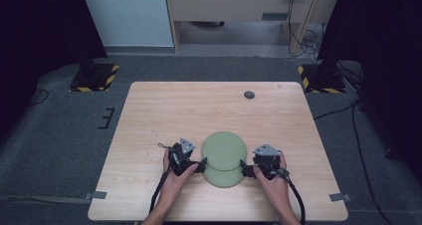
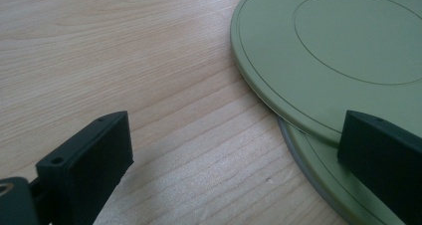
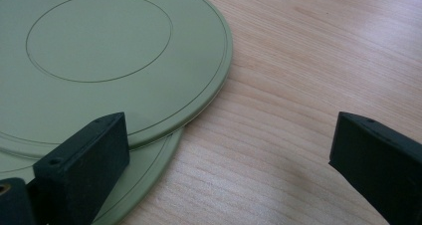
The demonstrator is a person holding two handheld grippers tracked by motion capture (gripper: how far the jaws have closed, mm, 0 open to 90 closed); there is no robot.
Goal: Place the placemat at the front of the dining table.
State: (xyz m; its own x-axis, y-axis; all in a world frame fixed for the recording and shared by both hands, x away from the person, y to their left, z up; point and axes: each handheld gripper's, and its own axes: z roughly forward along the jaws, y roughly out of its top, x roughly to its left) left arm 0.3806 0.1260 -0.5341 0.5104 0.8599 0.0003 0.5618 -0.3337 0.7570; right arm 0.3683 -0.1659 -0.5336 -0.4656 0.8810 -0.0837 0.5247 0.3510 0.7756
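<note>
Two green plates overlapping, unmarked; jaws open beside them.

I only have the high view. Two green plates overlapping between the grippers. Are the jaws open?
Observer: Yes. In the left gripper view the left gripper has its jaws spread wide, nothing between them but the light wooden table.
Operator: Right one?
Observer: Same. The right gripper is open, one jaw over the plate edges, the other over bare wood.
Operator: Which plate is on top?
Observer: The farther flat round green plate lies on the nearer flat round green plate, its rim overlapping it.
</note>
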